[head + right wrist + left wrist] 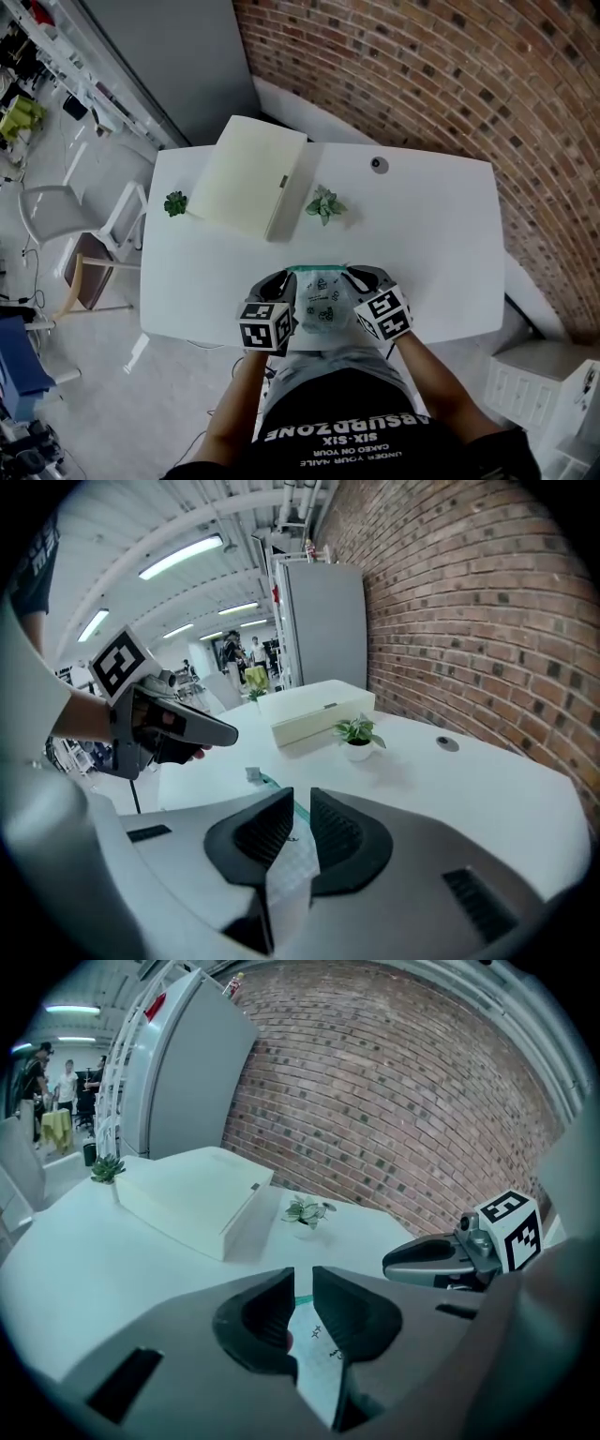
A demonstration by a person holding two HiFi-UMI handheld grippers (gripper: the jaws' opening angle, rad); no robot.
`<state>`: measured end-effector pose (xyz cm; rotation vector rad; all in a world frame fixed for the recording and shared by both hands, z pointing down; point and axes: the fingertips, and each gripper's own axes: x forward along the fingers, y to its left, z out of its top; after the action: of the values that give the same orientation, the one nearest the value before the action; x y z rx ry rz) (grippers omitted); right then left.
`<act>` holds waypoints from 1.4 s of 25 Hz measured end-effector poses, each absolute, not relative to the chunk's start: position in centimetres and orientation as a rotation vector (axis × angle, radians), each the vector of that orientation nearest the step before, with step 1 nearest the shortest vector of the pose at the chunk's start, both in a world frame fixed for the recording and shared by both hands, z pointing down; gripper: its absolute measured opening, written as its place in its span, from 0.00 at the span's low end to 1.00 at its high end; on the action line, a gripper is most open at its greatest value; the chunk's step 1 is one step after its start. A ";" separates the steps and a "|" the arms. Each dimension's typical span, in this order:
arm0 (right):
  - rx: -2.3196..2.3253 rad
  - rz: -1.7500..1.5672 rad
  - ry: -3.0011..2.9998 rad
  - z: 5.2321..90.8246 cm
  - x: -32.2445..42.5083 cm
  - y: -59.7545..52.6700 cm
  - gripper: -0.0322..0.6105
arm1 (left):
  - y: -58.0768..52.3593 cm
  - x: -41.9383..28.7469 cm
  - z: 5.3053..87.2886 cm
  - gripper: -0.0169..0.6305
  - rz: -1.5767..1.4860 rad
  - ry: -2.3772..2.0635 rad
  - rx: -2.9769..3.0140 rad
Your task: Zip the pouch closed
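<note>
We hold the pouch (323, 300) over the surface's (431, 253) 6 o'clock edge. The left tool (281, 279) is pinched on its 9 o'clock side, the right tool (362, 277) on its 3 o'clock side. Box (248, 176) and plants (324, 204) sit at 12, well apart from the pouch, with bare surface between.

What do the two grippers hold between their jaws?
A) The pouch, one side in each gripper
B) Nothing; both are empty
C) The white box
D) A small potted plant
A: each gripper view shows the pouch pinched between the pads, with the left gripper on one side and the right gripper on the other.
</note>
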<state>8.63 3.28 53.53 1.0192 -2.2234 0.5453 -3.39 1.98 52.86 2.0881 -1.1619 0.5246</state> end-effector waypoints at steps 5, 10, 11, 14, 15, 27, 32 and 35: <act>1.054 0.530 -2.239 51.9 7.1 4.3 0.06 | 2.8 -2.1 51.3 0.10 0.501 -1.149 2.134; 1.082 0.590 -2.268 50.5 5.9 5.0 0.05 | 3.8 -0.9 50.0 0.06 0.480 -1.105 2.168; 1.083 0.596 -2.272 50.4 5.7 5.1 0.05 | 3.9 -0.7 49.8 0.05 0.473 -1.095 2.171; 1.097 0.610 -2.266 50.0 5.4 5.6 0.05 | 4.6 0.0 49.4 0.04 0.470 -1.064 2.185; 1.107 0.617 -2.263 49.8 5.5 5.7 0.05 | 4.8 0.1 49.3 0.04 0.474 -1.053 2.189; 1.105 0.541 -2.282 48.4 5.1 7.0 0.05 | 6.1 1.0 48.5 0.04 0.503 -1.030 2.214; 1.102 0.538 -2.281 48.2 5.0 7.3 0.05 | 6.4 1.0 48.1 0.04 0.501 -1.026 2.219; 1.103 0.538 -2.282 48.1 5.0 7.4 0.05 | 6.4 1.0 48.0 0.04 0.499 -1.028 2.222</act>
<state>5.03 7.36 48.10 1.1031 -2.2822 0.5382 1.04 6.42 47.96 2.2221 -1.0282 0.4991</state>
